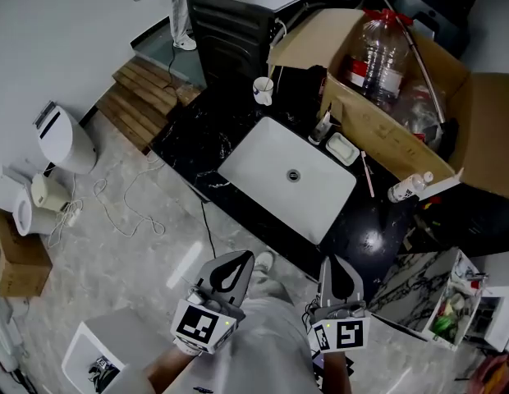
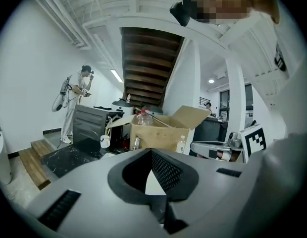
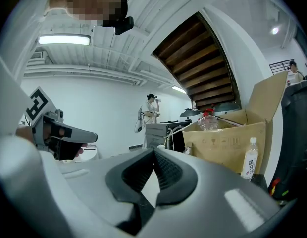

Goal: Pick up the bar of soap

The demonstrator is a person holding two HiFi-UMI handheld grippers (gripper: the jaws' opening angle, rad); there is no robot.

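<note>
In the head view a pale bar of soap [image 1: 344,147] lies in a small white dish on the black counter [image 1: 189,130], just right of the white sink [image 1: 263,158]. Both grippers are low in that view, on the near side of the counter and well short of the soap. My left gripper [image 1: 240,258] is shut with nothing between its jaws, as the left gripper view [image 2: 151,151] also shows. My right gripper [image 1: 331,262] is shut and empty too, with its tips meeting [image 3: 154,149]. The soap does not show in either gripper view.
A big open cardboard box [image 1: 378,121] with a large water bottle [image 1: 381,52] stands behind the sink. A white mug [image 1: 263,90] and a small bottle [image 1: 409,188] stand on the counter. Wooden steps [image 1: 144,97] and loose cables [image 1: 123,203] lie at left. A person [image 2: 76,100] stands far back.
</note>
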